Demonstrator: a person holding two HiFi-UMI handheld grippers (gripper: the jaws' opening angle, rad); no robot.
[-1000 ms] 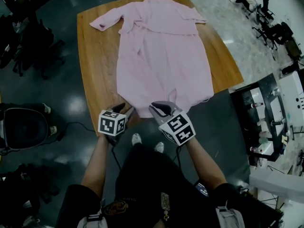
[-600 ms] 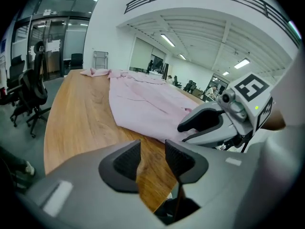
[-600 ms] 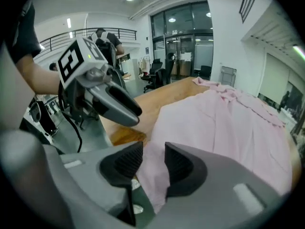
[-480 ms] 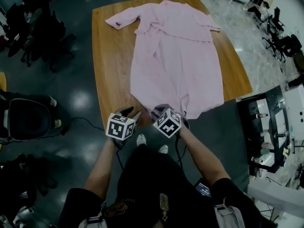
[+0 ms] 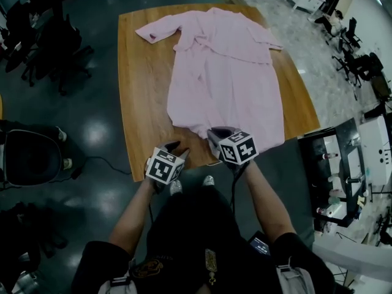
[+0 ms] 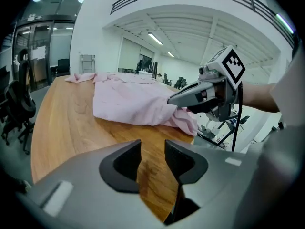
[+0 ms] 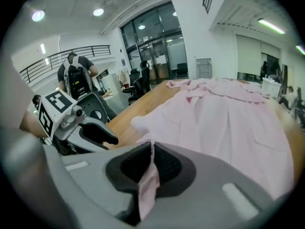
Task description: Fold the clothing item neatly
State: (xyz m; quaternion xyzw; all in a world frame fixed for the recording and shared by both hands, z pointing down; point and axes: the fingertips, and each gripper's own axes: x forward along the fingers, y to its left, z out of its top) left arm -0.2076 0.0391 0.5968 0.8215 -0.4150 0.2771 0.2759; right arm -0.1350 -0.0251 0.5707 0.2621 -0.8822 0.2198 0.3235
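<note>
One grip made of the two wanted, by the look of it. Found the pink garment [image 5: 226,84] spread flat and lengthwise on the wooden counter [image 5: 144,103], collar end far, hem at the near edge, one sleeve lying out to the far left. Saw the right tongs [image 5: 213,133] just closed down on the near hem, with a strip of pink cloth pinched between the pads and hanging through them. Saw the left tongs [image 5: 179,150] just beside, over bare wood short of the hem's left corner. Noted them half apart after narrowing slightly, with nothing between them but counter.

Judged the step in hand to be the taking of the hem, ahead of a first fold toward the collar. Folding proper not yet begun. Reckoned the next move called for the left tongs to reach forward to the hem's left corner and shut on the edge of the cloth, level with the right grip. Thought that needful for lifting both corners together without dragging the fabric askew.

Looked for writing and read no brand, label or print on garment or counter. Made out only black-and-white square patterns on the marker cubes [image 5: 237,147], not words.
</note>
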